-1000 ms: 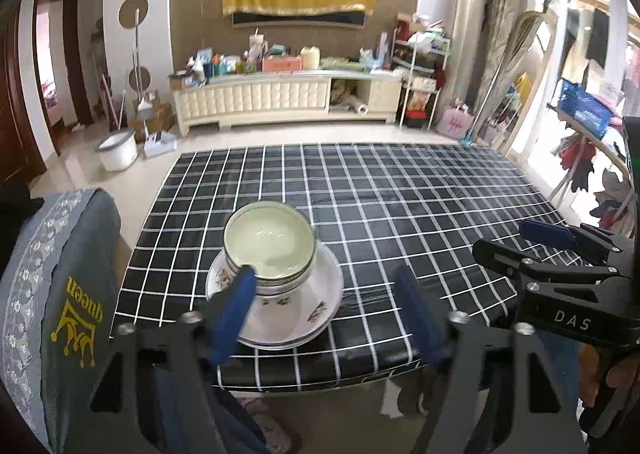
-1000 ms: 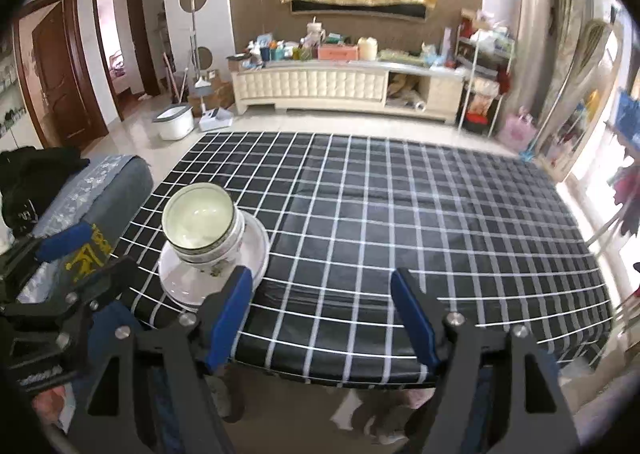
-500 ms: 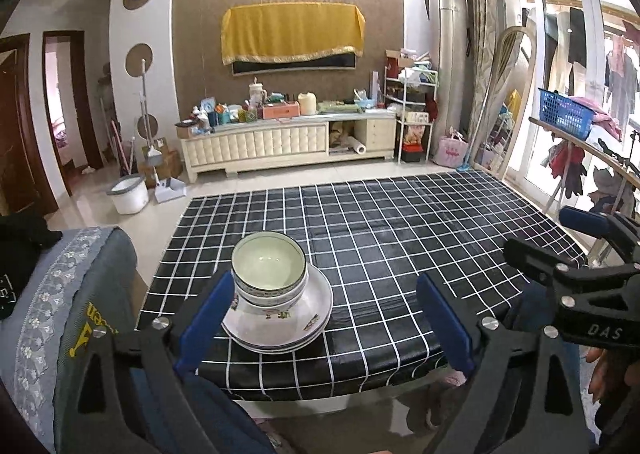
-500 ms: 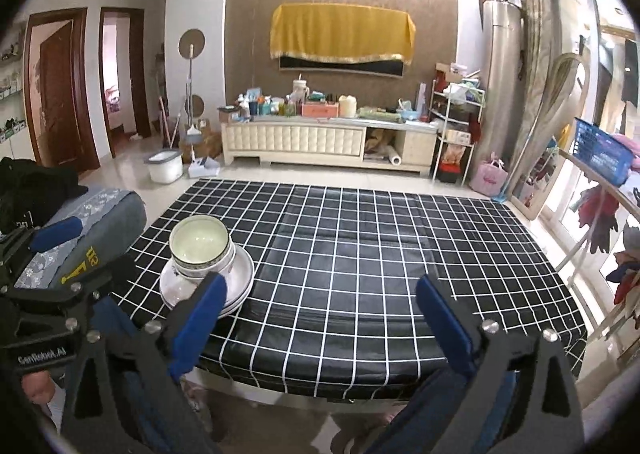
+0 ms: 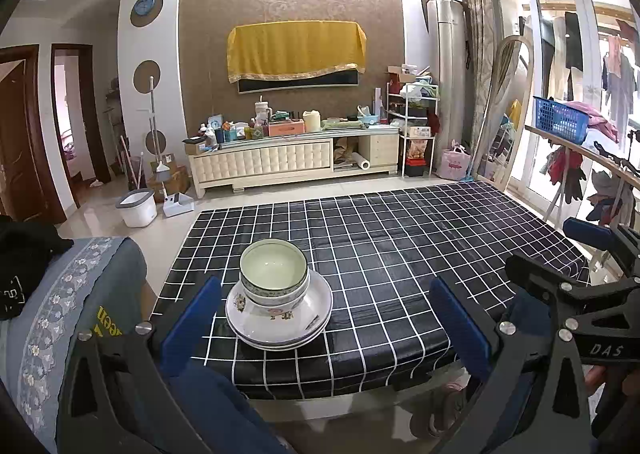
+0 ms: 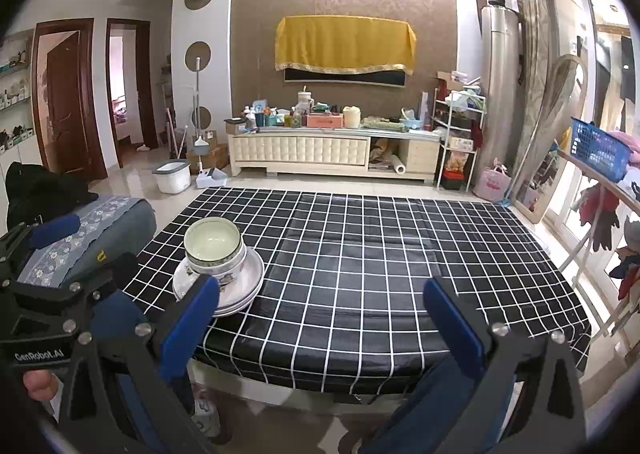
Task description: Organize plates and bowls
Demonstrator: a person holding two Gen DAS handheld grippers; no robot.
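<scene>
Sitting near the front left corner of the table (image 5: 400, 238), the bowls (image 5: 274, 274) are nested one inside the other, pale green inside with a patterned band outside, and they rest on the stacked plates (image 5: 280, 318), white with small floral prints; I count at least two plates by their rims. From the right wrist view I see the same stack (image 6: 218, 266) at the table's left side, the top bowl upright. My left gripper (image 5: 324, 322) hangs off the near table edge with its blue pads spread wide, touching nothing, the stack framed between them but beyond their tips. My right gripper (image 6: 320, 318) is likewise wide open and empty, held off the near edge, with the stack just past its left pad (image 6: 192, 326). A black tablecloth with a white grid covers the table. Left of it stands a chair back draped in a grey cover (image 5: 68, 326) with yellow lettering. Across the room a cream TV cabinet (image 5: 292, 162) holds clutter beneath a yellow cloth (image 5: 296, 48)
</scene>
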